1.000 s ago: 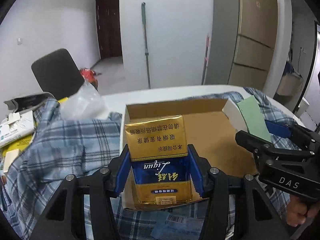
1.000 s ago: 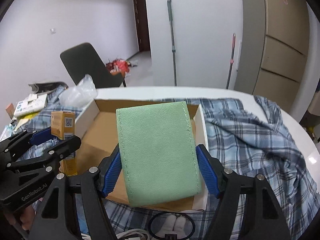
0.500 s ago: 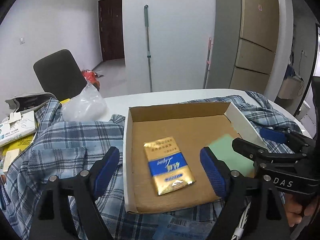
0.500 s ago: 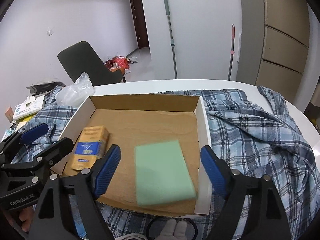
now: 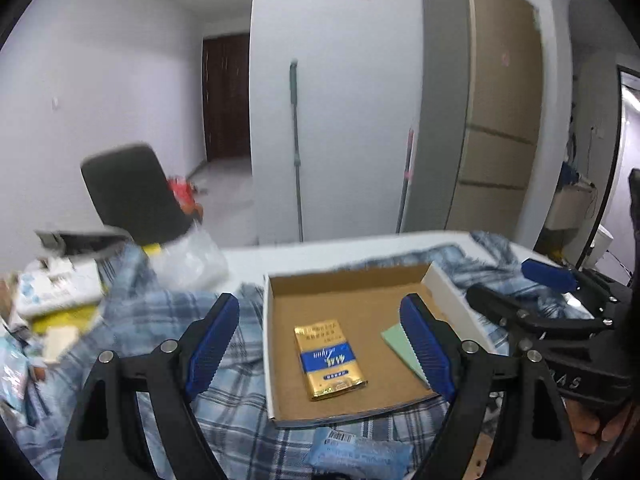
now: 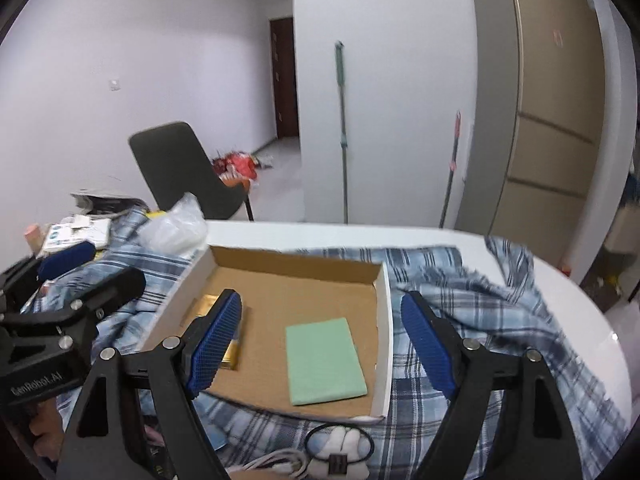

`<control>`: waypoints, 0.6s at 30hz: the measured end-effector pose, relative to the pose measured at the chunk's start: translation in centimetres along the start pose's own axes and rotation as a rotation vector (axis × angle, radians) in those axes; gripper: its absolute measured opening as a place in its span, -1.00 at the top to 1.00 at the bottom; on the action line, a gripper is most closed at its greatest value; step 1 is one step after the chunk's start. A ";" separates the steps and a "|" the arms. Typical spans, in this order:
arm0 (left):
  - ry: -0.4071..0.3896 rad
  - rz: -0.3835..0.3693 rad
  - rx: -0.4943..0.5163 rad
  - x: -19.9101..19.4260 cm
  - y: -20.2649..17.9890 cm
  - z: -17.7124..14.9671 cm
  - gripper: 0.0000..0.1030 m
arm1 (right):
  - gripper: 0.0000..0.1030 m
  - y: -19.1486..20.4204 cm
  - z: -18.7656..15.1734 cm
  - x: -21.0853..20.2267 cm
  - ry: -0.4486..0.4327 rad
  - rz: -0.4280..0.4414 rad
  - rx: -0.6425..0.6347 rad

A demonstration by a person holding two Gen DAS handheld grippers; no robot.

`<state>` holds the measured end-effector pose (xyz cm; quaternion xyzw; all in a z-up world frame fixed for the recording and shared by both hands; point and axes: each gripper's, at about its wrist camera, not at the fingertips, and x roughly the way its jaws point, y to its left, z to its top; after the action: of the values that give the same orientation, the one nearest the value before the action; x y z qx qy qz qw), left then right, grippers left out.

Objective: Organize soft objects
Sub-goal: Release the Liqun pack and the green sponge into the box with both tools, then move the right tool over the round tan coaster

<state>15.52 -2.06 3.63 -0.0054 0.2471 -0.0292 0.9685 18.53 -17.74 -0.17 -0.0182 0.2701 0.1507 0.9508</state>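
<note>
An open shallow cardboard box (image 5: pixel 348 280) (image 6: pixel 296 266) sits on a blue plaid shirt (image 5: pixel 160 320) (image 6: pixel 460 280). A gold and blue soft packet (image 5: pixel 330 358) lies flat in its left part; in the right wrist view only its edge (image 6: pixel 232 354) shows behind a finger. A folded green cloth (image 6: pixel 324 360) (image 5: pixel 400 344) lies flat in the right part. My left gripper (image 5: pixel 324 344) is open and empty, raised above the box's near side. My right gripper (image 6: pixel 322 344) is open and empty above the cloth.
A clear plastic bag (image 6: pixel 176 228) and papers and packets (image 5: pixel 52 292) lie at the table's left. A blue packet (image 5: pixel 356 456) lies under the box's near edge. A white cable and a hair tie with a white charm (image 6: pixel 340 448) lie near me. A dark chair (image 6: pixel 184 172) stands beyond.
Both grippers opened and let go: the packet and the green cloth dropped flat into the box. Both grippers then rose and drew back from the box.
</note>
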 end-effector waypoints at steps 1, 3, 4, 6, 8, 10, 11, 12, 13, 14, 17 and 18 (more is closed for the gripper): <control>-0.017 0.002 0.005 -0.9 0.0 0.1 -0.64 | -0.57 0.3 0.1 -1.0 -0.015 0.003 -0.010; -0.061 -0.003 0.018 -3.4 -0.1 0.4 -0.64 | -0.57 0.7 0.0 -2.7 -0.039 0.006 -0.020; -0.092 -0.006 0.028 -4.8 -0.2 0.5 -0.64 | -0.57 0.8 0.0 -3.5 -0.049 0.013 -0.022; -0.157 0.011 0.046 -7.2 -0.3 0.1 -0.64 | -0.57 1.1 -0.2 -5.2 -0.066 0.025 -0.024; -0.185 0.025 0.045 -8.6 -0.3 -0.2 -0.64 | -0.58 1.4 -0.5 -6.6 -0.082 0.029 -0.032; -0.192 0.006 0.019 -10.1 0.1 -0.9 -0.64 | -0.58 1.6 -0.9 -7.6 -0.088 0.041 -0.036; -0.189 0.002 0.008 -10.7 0.2 -1.3 -0.64 | -0.58 1.6 -1.2 -8.1 -0.089 0.041 -0.037; -0.185 -0.003 0.001 -11.0 0.3 -1.6 -0.64 | -0.58 1.7 -1.6 -8.5 -0.093 0.033 -0.041; -0.180 -0.007 -0.009 -11.3 0.4 -2.0 -0.64 | -0.57 1.8 -2.0 -8.8 -0.095 0.030 -0.045; -0.174 -0.011 -0.022 -11.6 0.6 -2.6 -0.64 | -0.58 1.8 -2.4 -9.1 -0.094 0.034 -0.047; -0.158 -0.009 -0.027 -12.1 0.5 -4.0 -0.64 | -0.58 1.6 -3.7 -9.5 -0.082 0.041 -0.035; -0.148 -0.015 -0.029 -12.2 0.5 -4.7 -0.64 | -0.58 1.5 -4.1 -9.7 -0.079 0.042 -0.034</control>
<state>2.61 -0.80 5.36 -0.0233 0.1752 -0.0323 0.9837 8.12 -19.43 1.41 -0.0226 0.2298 0.1756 0.9570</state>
